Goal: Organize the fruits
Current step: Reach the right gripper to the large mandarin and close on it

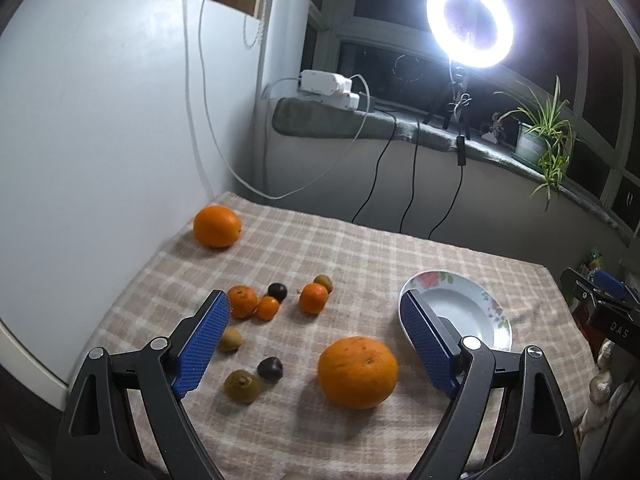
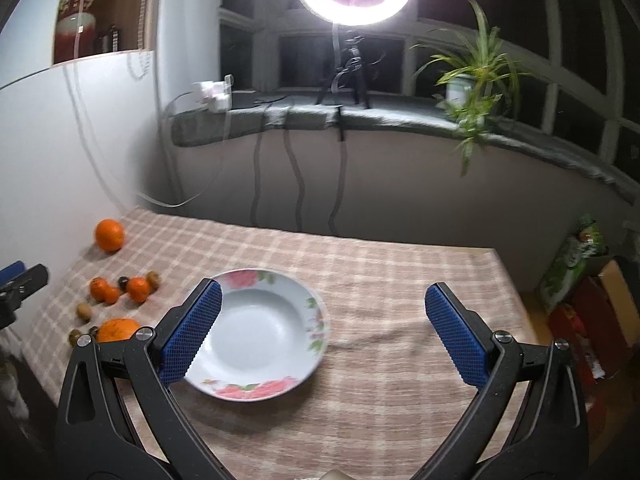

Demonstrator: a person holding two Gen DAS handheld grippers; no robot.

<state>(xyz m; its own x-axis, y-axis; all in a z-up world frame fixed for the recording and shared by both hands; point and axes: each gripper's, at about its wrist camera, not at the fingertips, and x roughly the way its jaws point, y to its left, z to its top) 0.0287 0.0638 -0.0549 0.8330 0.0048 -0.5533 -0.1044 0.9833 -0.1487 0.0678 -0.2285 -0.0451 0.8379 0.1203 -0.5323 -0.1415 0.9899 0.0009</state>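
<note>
Left of the floral plate (image 1: 460, 308), the left gripper (image 1: 314, 312) hangs wide open and empty above a large orange (image 1: 357, 372), with tangerines (image 1: 313, 298) and kiwis (image 1: 241, 387) farther left. Over the plate's right side, the right gripper (image 2: 322, 308) gapes open, empty.

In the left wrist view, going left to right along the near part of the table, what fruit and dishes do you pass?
Greenish-brown kiwi → dark purple round fruit → large orange with dimpled skin → white floral-rimmed plate.
</note>
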